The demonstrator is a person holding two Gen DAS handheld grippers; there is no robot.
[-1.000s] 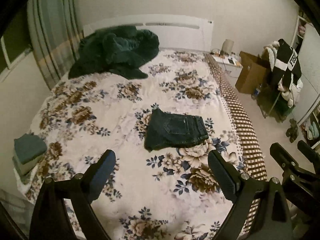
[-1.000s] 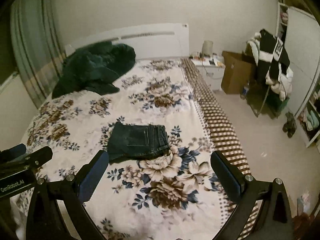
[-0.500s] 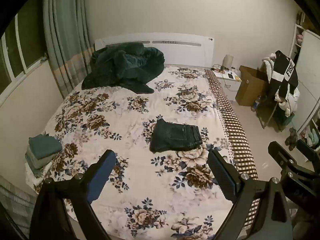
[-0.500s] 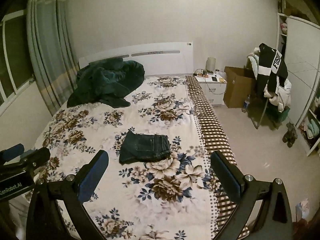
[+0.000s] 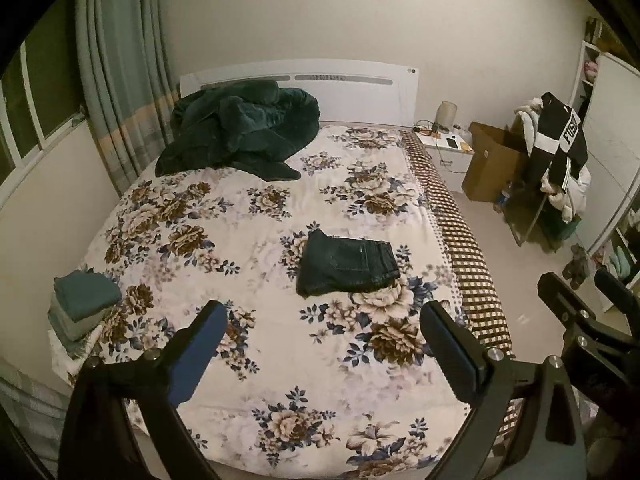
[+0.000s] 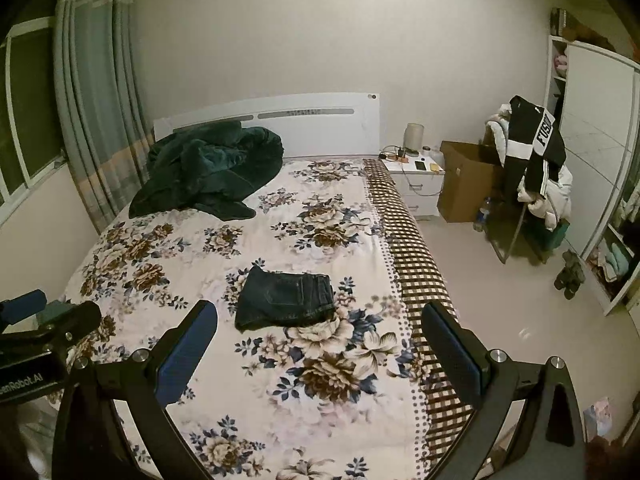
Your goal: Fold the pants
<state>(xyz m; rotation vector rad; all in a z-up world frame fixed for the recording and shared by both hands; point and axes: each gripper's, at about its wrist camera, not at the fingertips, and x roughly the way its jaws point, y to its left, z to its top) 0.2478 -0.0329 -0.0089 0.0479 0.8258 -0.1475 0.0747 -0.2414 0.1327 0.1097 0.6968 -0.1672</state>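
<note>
bedroom, floral bed: pants folded, both tools free

floral bedspread fills both views. dark folded pants lie flat right of bed centre, about 12 o'clock from each tool. left gripper and right gripper hover spread wide, grasping nothing, well apart from the pants. green blanket heaped at 11 o'clock by the headboard; folded teal stack at 9 o'clock.
</note>
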